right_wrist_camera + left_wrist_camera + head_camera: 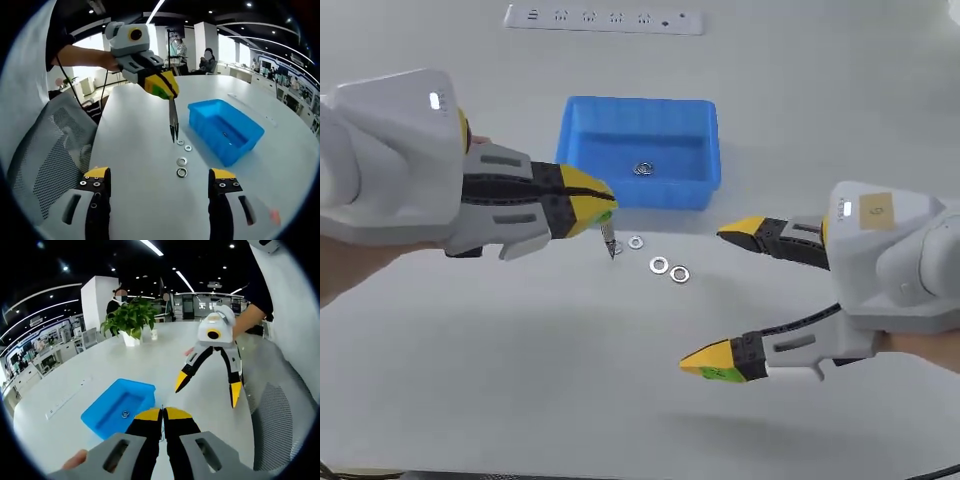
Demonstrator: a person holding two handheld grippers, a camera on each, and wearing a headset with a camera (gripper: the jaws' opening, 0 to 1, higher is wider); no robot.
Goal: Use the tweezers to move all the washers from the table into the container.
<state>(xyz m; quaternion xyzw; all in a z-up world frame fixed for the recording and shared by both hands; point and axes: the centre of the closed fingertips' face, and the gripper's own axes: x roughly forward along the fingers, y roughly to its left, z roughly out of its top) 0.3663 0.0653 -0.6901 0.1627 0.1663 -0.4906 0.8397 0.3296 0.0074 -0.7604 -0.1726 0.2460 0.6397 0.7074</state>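
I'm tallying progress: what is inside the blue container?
The blue container holds a small cluster of washers mid-floor, count unclear as they overlap. Its near wall covers a strip of floor in the head view.

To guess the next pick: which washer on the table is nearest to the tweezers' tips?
The leftmost washer in the head view, right beside the tips of the tweezers; the other three washers lie farther to the right.

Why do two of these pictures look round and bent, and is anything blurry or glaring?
Left gripper view and right gripper view: fisheye lenses bend the ceiling lights and the table into curves. Head view: straight lines, soft even light, no harsh shadows, washers sharp. Right gripper view: tweezers crisp, far background slightly soft.
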